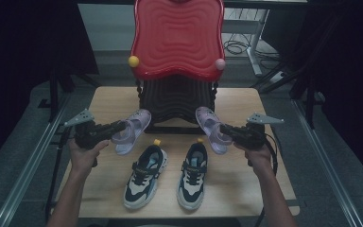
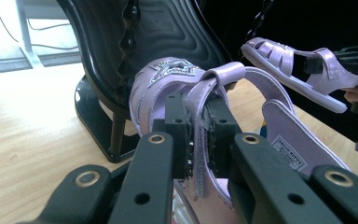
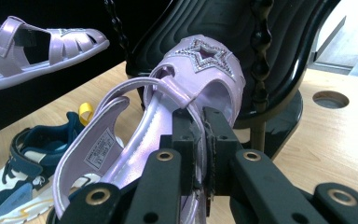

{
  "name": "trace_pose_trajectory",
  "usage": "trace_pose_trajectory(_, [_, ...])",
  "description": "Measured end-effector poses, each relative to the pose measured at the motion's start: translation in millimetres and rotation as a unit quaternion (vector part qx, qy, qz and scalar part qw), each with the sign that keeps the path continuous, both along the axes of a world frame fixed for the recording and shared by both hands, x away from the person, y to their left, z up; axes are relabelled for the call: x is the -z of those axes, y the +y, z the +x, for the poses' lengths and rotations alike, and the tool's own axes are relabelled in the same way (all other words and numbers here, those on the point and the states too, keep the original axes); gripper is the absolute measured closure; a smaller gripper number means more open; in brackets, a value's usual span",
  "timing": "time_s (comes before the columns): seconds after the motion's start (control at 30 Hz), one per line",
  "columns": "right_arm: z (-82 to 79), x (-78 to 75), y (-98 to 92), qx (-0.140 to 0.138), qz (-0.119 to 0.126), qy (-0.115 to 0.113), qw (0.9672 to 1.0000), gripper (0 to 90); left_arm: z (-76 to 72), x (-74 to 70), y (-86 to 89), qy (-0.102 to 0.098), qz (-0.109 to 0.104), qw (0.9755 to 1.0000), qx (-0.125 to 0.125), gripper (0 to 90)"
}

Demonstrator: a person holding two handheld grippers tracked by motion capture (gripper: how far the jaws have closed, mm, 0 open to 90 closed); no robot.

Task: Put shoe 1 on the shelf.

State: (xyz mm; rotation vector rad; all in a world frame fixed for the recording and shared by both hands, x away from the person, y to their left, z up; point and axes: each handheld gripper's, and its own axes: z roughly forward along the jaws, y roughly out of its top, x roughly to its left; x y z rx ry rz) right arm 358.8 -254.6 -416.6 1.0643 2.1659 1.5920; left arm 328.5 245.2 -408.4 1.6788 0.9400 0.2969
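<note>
Each hand holds up one lilac sandal with a glitter star on its toe. My left gripper [image 1: 118,127] is shut on the side strap of the left sandal [image 1: 132,131]; in the left gripper view the pads [image 2: 177,135] pinch that strap [image 2: 200,116]. My right gripper [image 1: 223,130] is shut on the side of the right sandal [image 1: 211,128], seen close in the right gripper view [image 3: 186,93]. Both sandals hang above the wooden table [image 1: 108,101], in front of the stand. The other hand's sandal [image 2: 289,60] shows far right in the left gripper view, and the left hand's sandal [image 3: 42,44] far left in the right gripper view.
A pair of navy and white sneakers [image 1: 144,176] [image 1: 192,175] lies at the table's front middle. A black ribbed stand [image 1: 177,101] with a red wavy top [image 1: 177,38] rises at the back. A round hole [image 3: 329,99] is in the tabletop beside the stand's foot.
</note>
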Motion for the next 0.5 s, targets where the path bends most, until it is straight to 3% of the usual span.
trace_pose_trajectory(0.5, [14.8,-4.7,21.9,0.010,-0.010,-0.015,0.9998,84.7,18.6,0.7,-22.5,-0.011,0.004,0.9999,0.002,81.8])
